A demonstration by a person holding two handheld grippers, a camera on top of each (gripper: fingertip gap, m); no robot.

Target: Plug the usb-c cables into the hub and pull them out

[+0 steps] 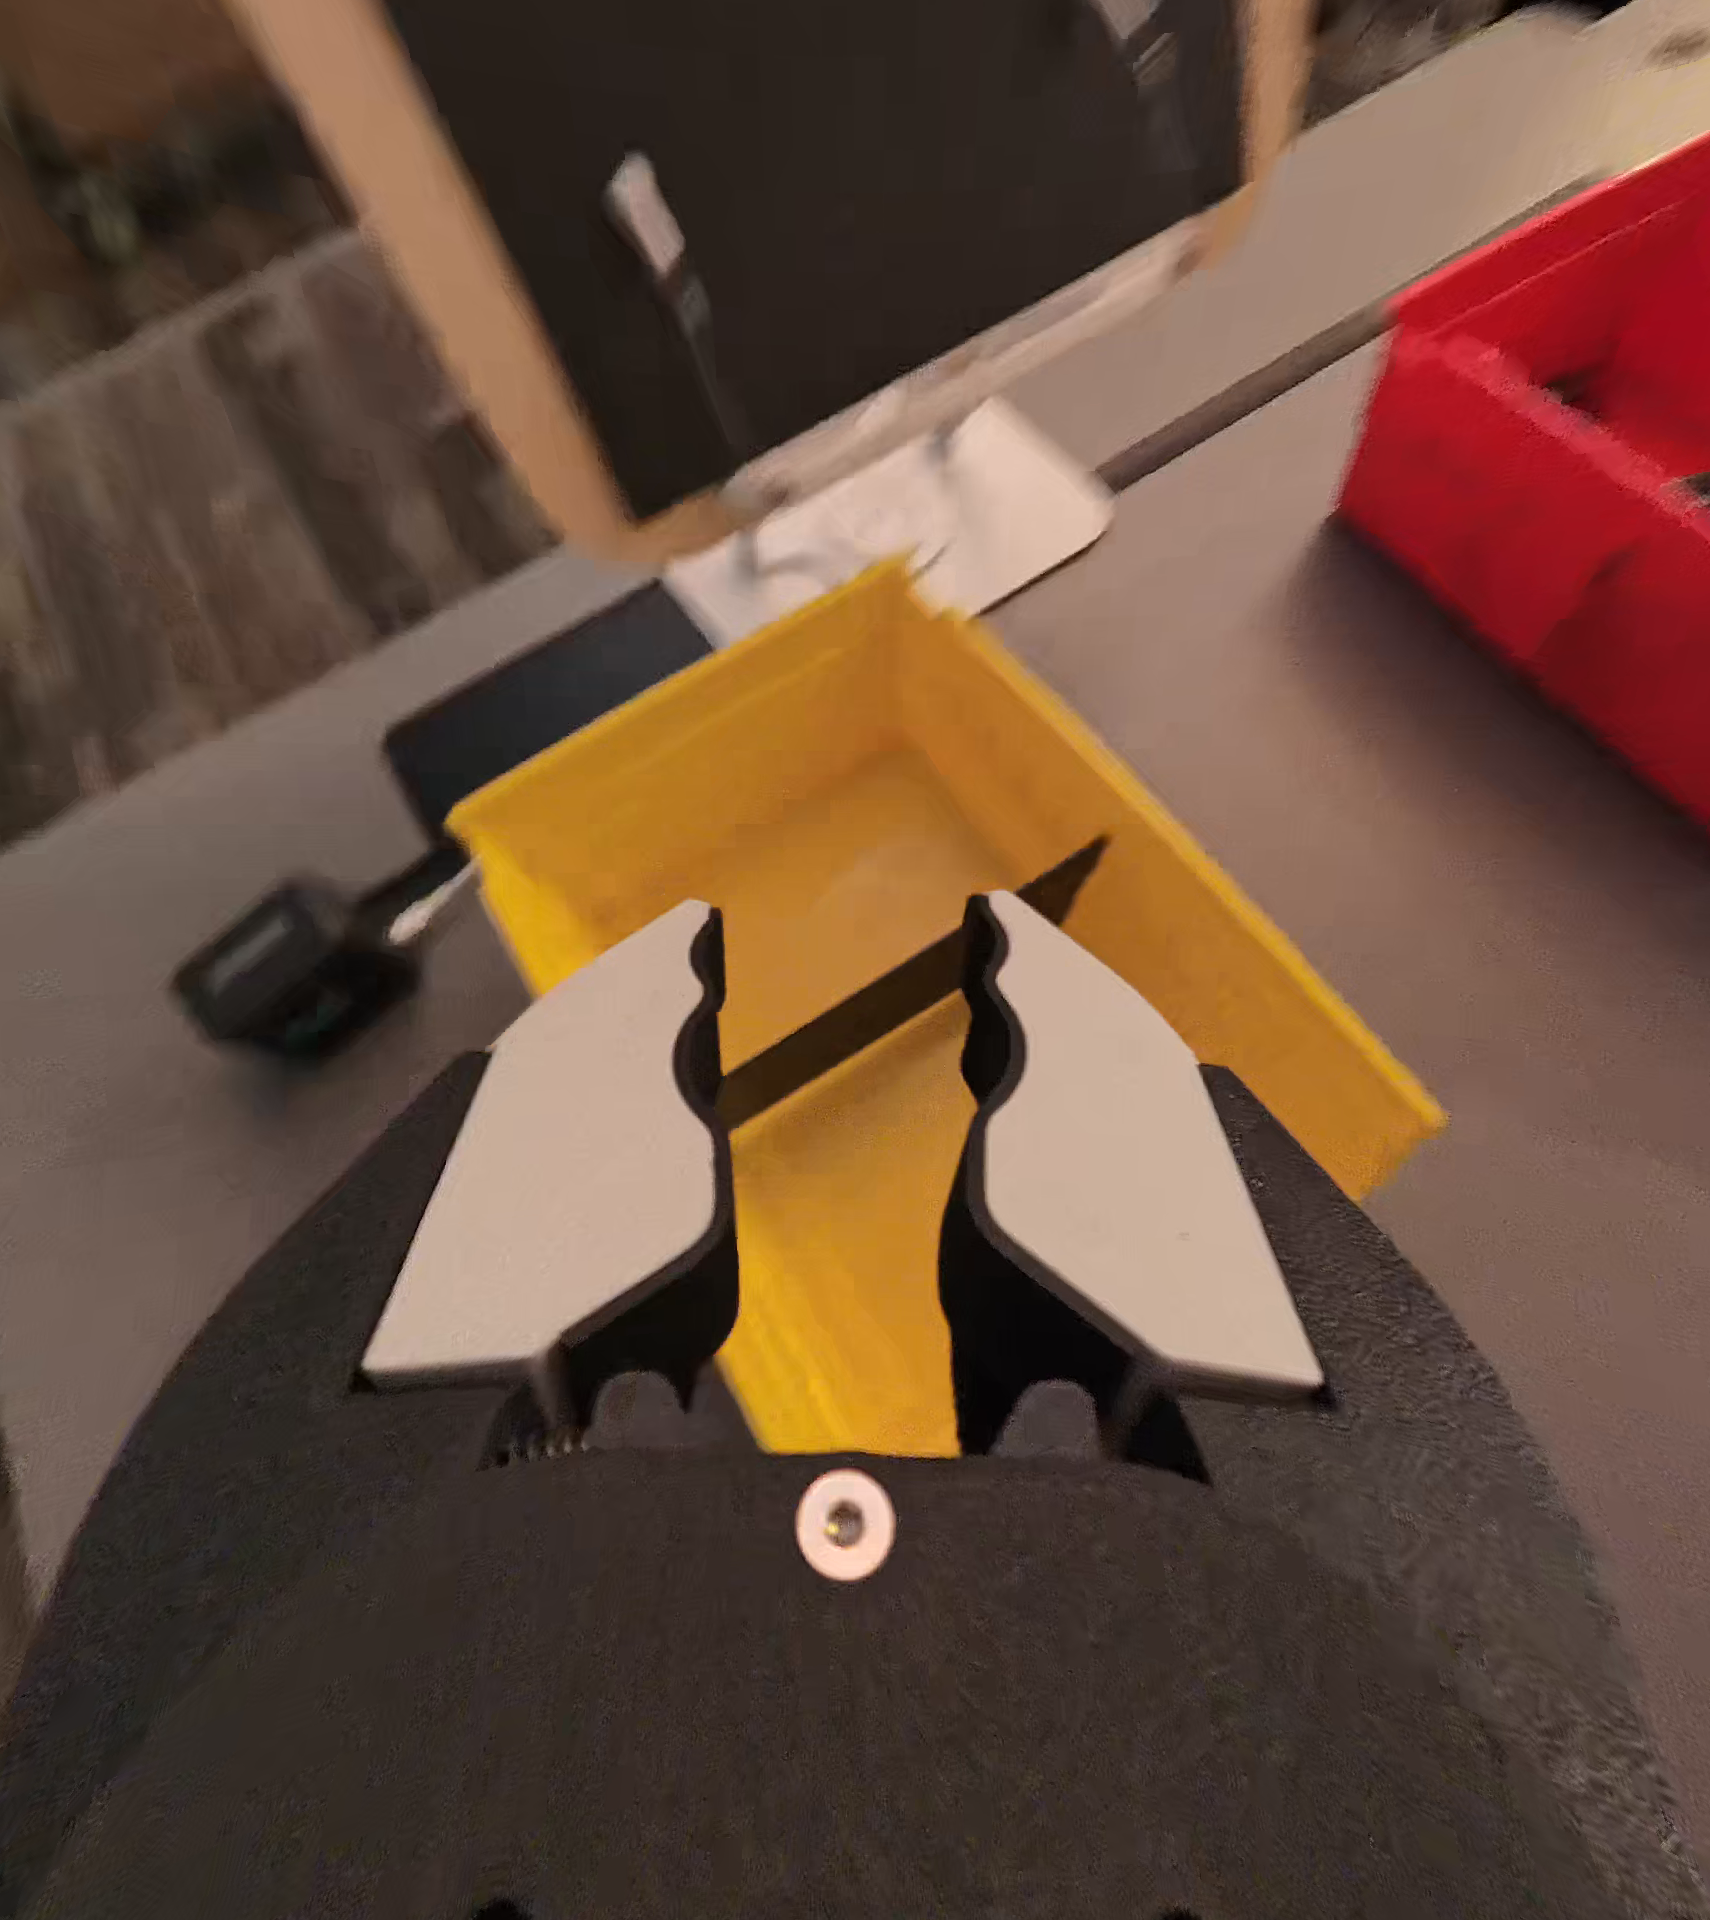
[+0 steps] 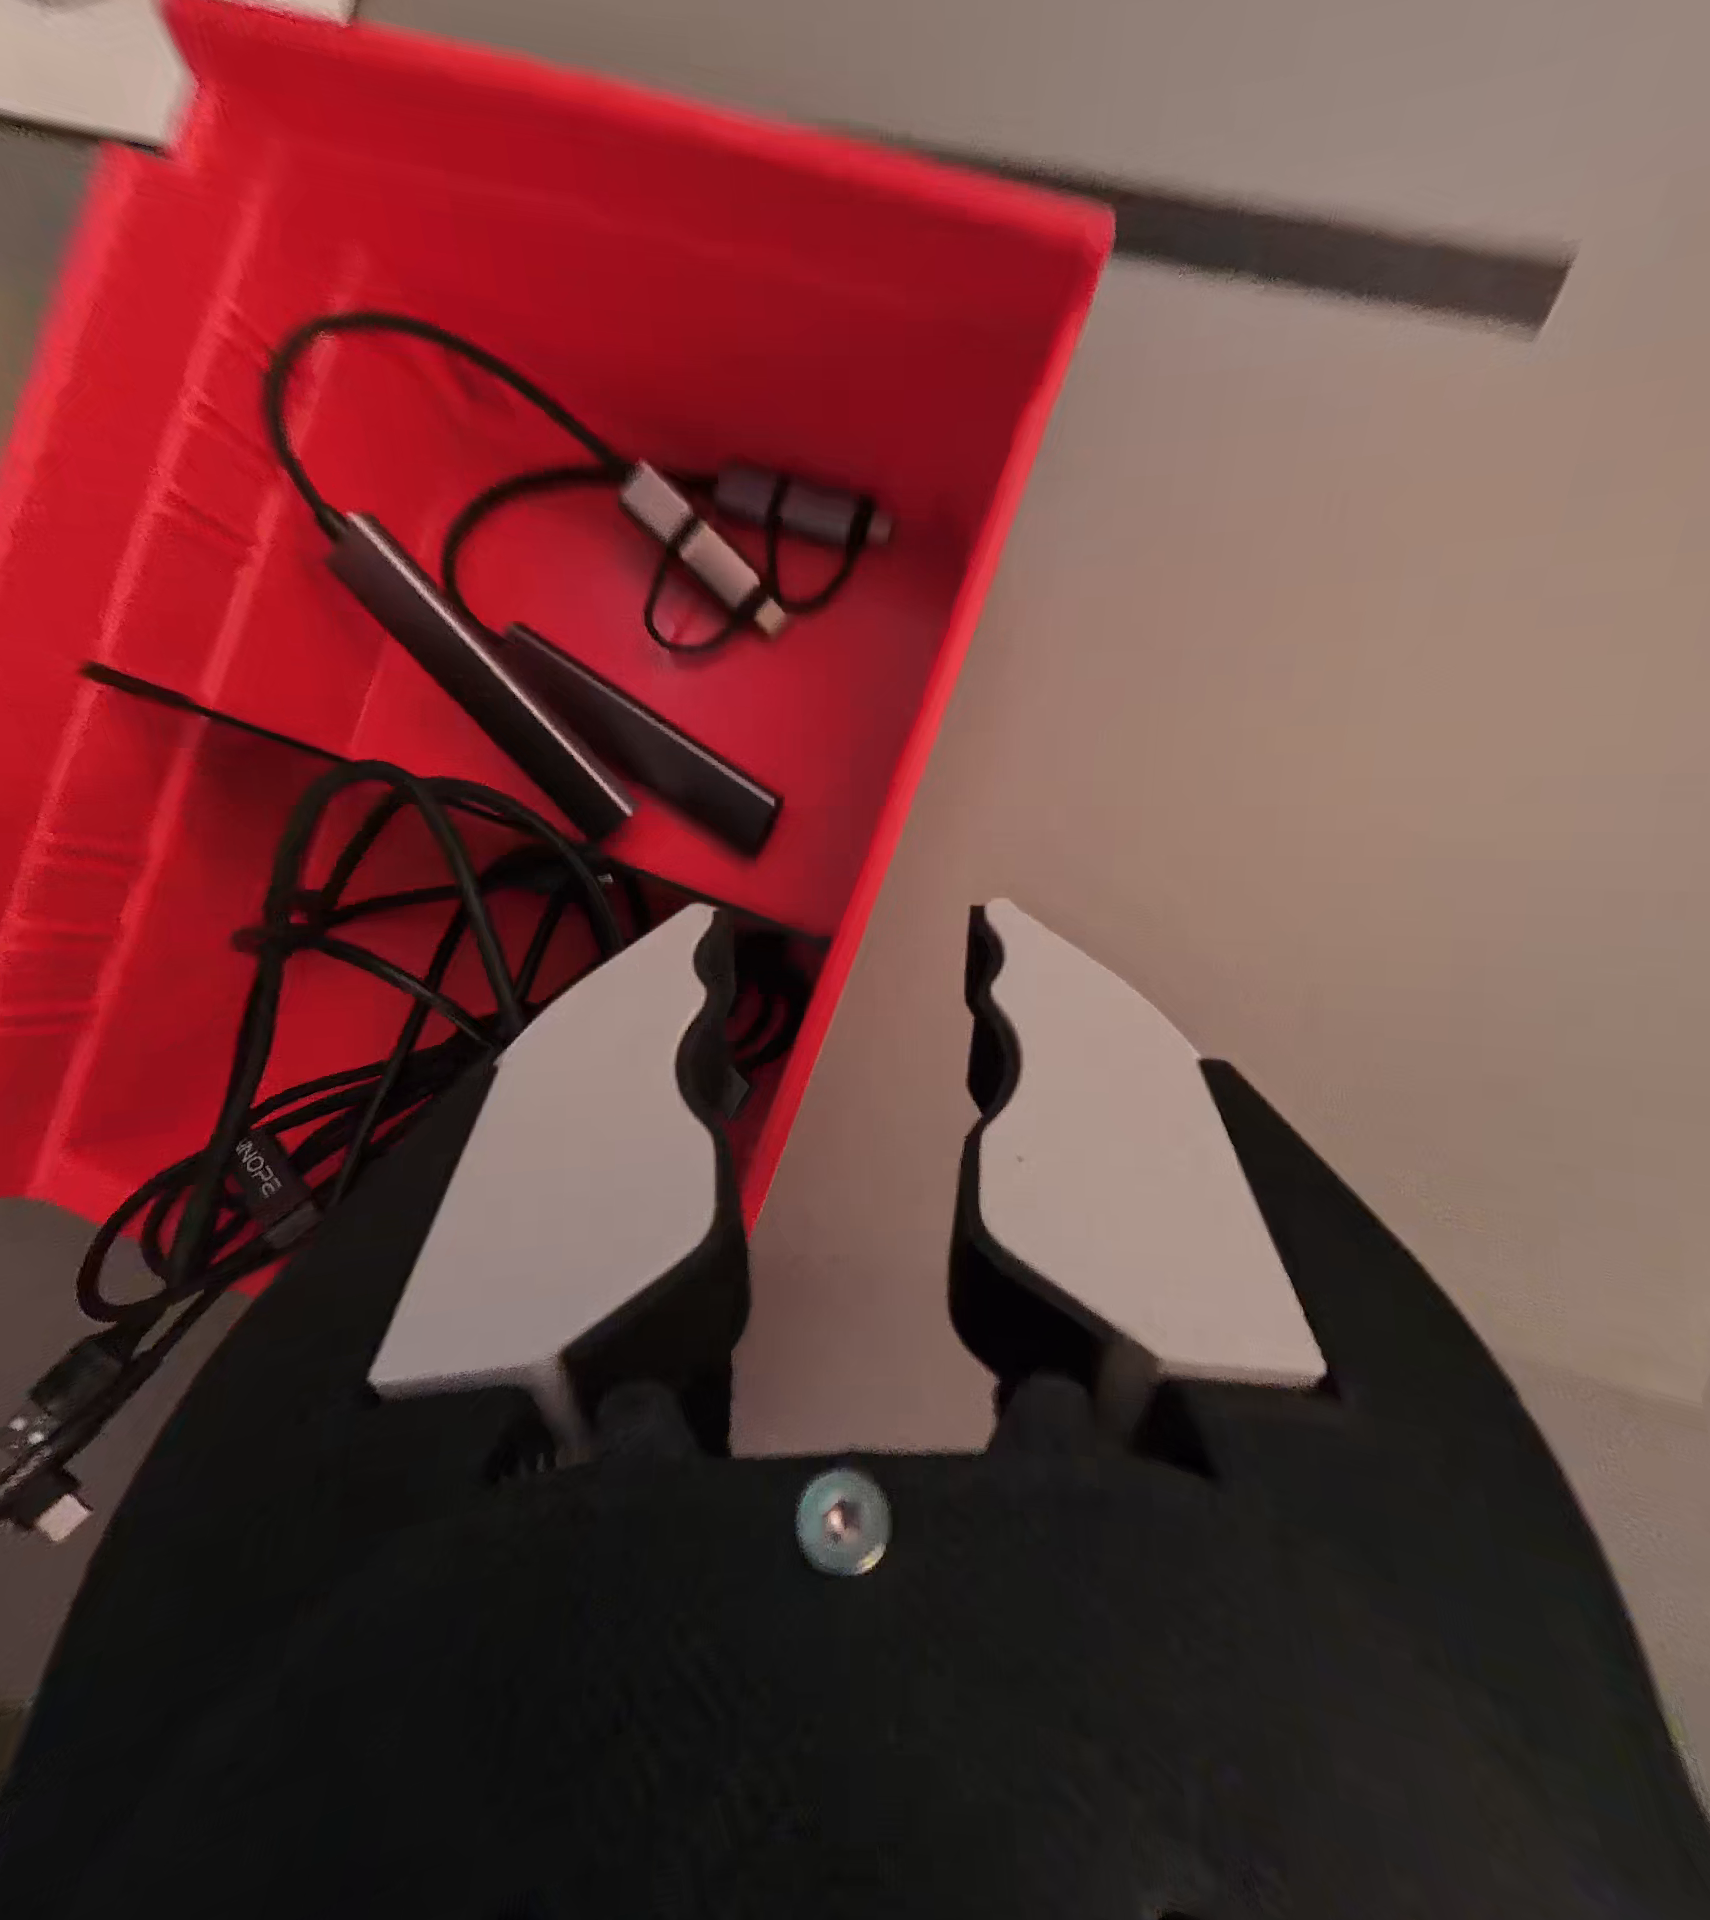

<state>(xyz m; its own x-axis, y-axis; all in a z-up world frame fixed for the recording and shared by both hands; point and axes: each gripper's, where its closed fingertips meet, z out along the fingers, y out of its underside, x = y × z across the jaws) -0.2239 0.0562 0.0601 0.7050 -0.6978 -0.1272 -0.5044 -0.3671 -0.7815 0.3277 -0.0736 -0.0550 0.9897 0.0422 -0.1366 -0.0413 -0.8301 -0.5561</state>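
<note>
Both grippers gape empty; hubs [image 2: 518, 675] and cables [image 2: 394, 935] lie left of right gripper [image 2: 846, 935], seemingly untouched.

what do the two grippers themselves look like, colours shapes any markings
Both look alike. The left gripper and right gripper each have a broad, rounded body in rough-textured black, with a silver screw in a pale washer at its centre. Each carries two flat light-grey fingers with black, wavy inner edges. No cables, writing or sleeves show on them.
</note>
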